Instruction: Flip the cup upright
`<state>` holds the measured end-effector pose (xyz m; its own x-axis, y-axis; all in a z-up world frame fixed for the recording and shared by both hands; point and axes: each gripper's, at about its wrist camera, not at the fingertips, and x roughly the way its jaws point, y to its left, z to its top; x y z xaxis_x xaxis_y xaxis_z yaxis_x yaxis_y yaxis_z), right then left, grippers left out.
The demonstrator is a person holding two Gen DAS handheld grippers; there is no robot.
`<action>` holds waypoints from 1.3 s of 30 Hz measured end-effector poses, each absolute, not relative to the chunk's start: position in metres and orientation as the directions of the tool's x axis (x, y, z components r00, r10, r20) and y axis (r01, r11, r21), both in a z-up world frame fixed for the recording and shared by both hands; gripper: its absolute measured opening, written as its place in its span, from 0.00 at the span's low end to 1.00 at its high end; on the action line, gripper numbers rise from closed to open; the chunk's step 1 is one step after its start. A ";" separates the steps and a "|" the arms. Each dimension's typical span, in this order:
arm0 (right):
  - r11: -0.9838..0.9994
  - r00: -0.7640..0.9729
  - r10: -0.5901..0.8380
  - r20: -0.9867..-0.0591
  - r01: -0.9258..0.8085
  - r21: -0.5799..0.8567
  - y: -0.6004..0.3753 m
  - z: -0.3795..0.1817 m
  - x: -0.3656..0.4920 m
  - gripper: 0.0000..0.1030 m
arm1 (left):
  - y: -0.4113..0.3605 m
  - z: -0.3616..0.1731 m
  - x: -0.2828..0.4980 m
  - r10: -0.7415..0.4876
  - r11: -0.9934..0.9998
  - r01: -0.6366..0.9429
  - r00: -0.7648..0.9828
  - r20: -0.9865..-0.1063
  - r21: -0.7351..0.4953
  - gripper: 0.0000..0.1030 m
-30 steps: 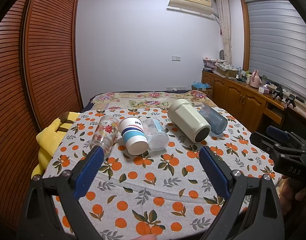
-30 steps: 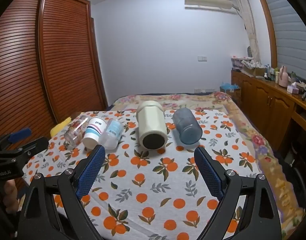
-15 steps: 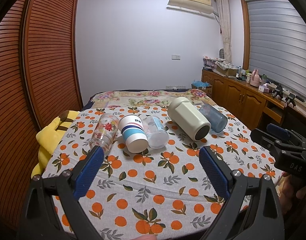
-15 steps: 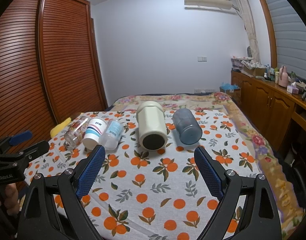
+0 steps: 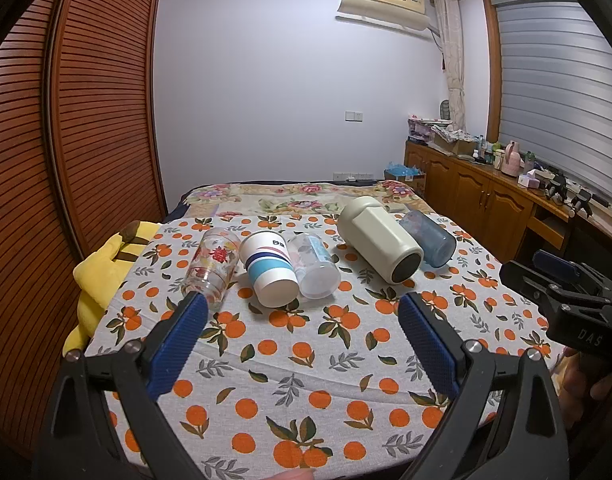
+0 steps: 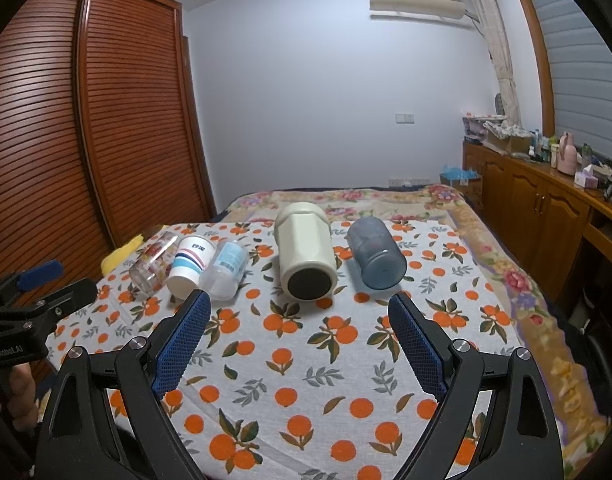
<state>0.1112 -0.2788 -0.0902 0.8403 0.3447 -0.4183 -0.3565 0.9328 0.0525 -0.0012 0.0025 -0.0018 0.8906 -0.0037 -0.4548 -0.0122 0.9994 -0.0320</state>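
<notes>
Several cups lie on their sides in a row on the orange-print cloth [image 5: 306, 360]: a clear glass with red flowers [image 5: 214, 266] [image 6: 153, 263], a white paper cup with blue stripes [image 5: 270, 268] [image 6: 190, 266], a clear plastic cup [image 5: 313, 268] [image 6: 225, 269], a large cream tumbler [image 5: 379, 250] [image 6: 304, 258], and a blue translucent cup [image 5: 427, 238] [image 6: 375, 258]. My left gripper [image 5: 302, 344] is open and empty, short of the cups. My right gripper [image 6: 298, 344] is open and empty, short of the cream tumbler.
A yellow plush [image 5: 102, 276] lies at the table's left edge beside the wooden wardrobe [image 5: 66, 140]. A wooden sideboard [image 5: 485, 196] with clutter stands at the right. A floral bedspread [image 5: 298, 196] lies behind the cloth. Each gripper shows in the other's view [image 5: 565, 300] [image 6: 26, 312].
Both grippers have drawn back and risen slightly from the cups. The cups have not moved.
</notes>
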 end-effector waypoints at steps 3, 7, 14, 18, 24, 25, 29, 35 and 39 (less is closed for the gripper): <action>0.933 0.840 0.345 -0.418 -0.357 0.052 -0.279 -0.090 0.111 0.89 | 0.002 -0.002 -0.001 -0.004 0.999 -0.013 0.891 -0.455 -0.033 0.94; 0.933 0.841 0.344 -0.418 -0.356 0.051 -0.278 -0.090 0.111 0.89 | 0.002 -0.001 -0.001 -0.005 0.999 -0.011 0.890 -0.455 -0.032 0.94; 0.932 0.840 0.345 -0.419 -0.358 0.051 -0.278 -0.089 0.111 0.89 | 0.003 -0.001 -0.001 -0.005 0.999 -0.012 0.891 -0.454 -0.034 0.94; 0.933 0.840 0.344 -0.419 -0.356 0.052 -0.278 -0.090 0.111 0.89 | 0.003 -0.002 -0.001 -0.005 0.999 -0.012 0.890 -0.455 -0.033 0.94; 0.933 0.838 0.344 -0.424 -0.356 0.052 -0.278 -0.091 0.112 0.89 | 0.003 -0.001 -0.003 -0.005 0.999 -0.012 0.889 -0.458 -0.034 0.94; 0.933 0.838 0.344 -0.424 -0.356 0.052 -0.278 -0.092 0.112 0.89 | 0.003 -0.002 -0.002 -0.005 0.999 -0.012 0.888 -0.459 -0.034 0.94; 0.933 0.837 0.343 -0.426 -0.356 0.052 -0.277 -0.094 0.112 0.89 | 0.002 -0.005 0.000 -0.004 0.999 -0.014 0.883 -0.469 -0.035 0.94; 0.932 0.826 0.342 -0.447 -0.359 0.051 -0.276 -0.102 0.122 0.89 | 0.006 -0.012 0.010 -0.003 0.999 -0.018 0.872 -0.489 -0.038 0.94; 0.929 0.814 0.346 -0.466 -0.367 0.048 -0.274 -0.105 0.138 0.89 | 0.009 -0.017 0.021 -0.007 0.999 -0.012 0.863 -0.505 -0.035 0.94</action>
<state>0.1376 -0.2740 -0.1047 0.8143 0.3456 -0.4664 -0.3670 0.9290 0.0476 0.0205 0.0085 -0.0174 0.8634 -0.0072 -0.5045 -0.0119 0.9993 -0.0346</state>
